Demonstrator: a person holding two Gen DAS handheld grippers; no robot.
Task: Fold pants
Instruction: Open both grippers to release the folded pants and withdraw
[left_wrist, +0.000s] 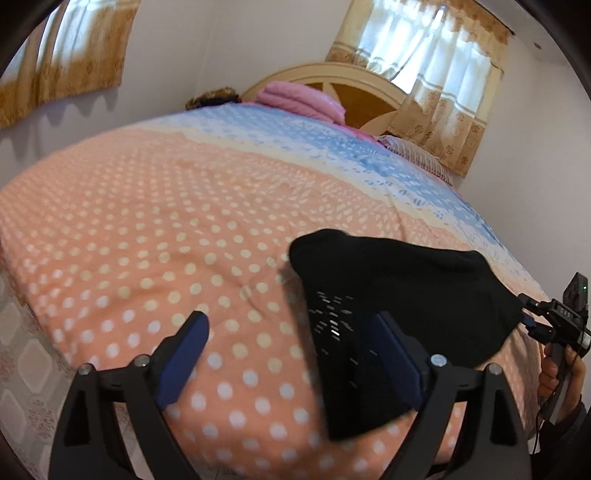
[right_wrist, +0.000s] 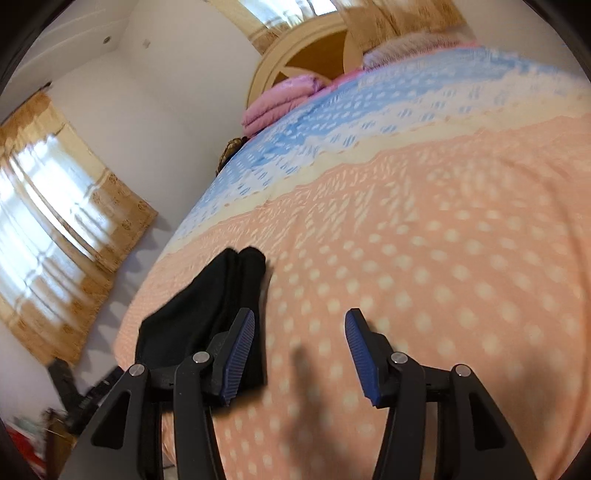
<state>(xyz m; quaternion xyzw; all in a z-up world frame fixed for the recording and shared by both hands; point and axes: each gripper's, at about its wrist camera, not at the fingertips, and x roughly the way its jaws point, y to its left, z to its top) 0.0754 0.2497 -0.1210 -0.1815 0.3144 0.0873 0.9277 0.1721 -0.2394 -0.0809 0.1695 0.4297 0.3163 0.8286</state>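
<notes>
Two claws are hovering over a bed (left_wrist: 129, 206) whose cover is showing white dots on peach near us and a blue patterned band farther off. We are seeing the black pants (left_wrist: 399, 295) lying bunched at the near part of the bed, on the peach area. The left claw (left_wrist: 291, 354) is standing wide apart and gripping nothing, though its right finger is sitting against the dark cloth. From the right wrist view, the pants (right_wrist: 207, 295) are lying just left of the right claw (right_wrist: 300, 349), which is also spread apart and holding nothing. A folded pink blanket (left_wrist: 299, 98) is resting at the far end by the cream headboard (left_wrist: 354, 79). Yellow curtains (right_wrist: 55, 229) are hanging at the windows
</notes>
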